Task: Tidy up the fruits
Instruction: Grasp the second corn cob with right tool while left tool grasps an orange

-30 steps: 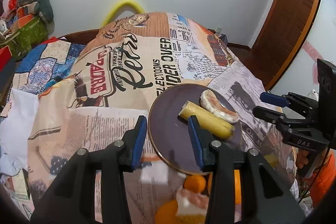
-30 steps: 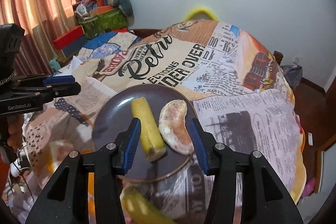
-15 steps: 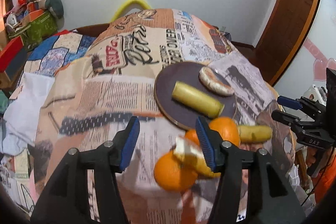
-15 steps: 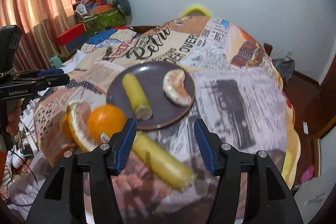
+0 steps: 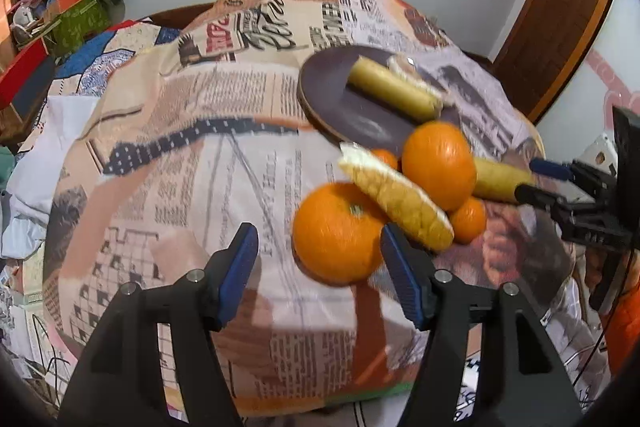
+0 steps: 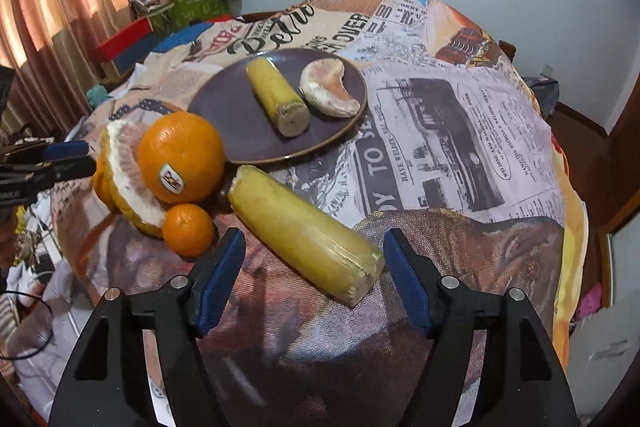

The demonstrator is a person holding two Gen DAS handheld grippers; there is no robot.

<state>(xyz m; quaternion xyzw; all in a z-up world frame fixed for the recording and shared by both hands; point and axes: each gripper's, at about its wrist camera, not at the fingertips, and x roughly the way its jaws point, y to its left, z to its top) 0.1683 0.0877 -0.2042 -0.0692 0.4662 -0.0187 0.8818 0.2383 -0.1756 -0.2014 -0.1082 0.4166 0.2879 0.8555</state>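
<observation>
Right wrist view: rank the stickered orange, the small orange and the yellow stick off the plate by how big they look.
1. Yellow stick off the plate, though it lies nearest the camera, so its lead is unsure.
2. Stickered orange.
3. Small orange, plainly smallest.

Lit evenly and softly indoors, with warm daylight glowing through orange curtains (image 6: 60, 7). Slightly motion-blurred across the left view, especially the oranges (image 5: 340, 231); sharper in the right. Strongly fisheye-bent, with black corners. Faint shadows under the fruit.
</observation>
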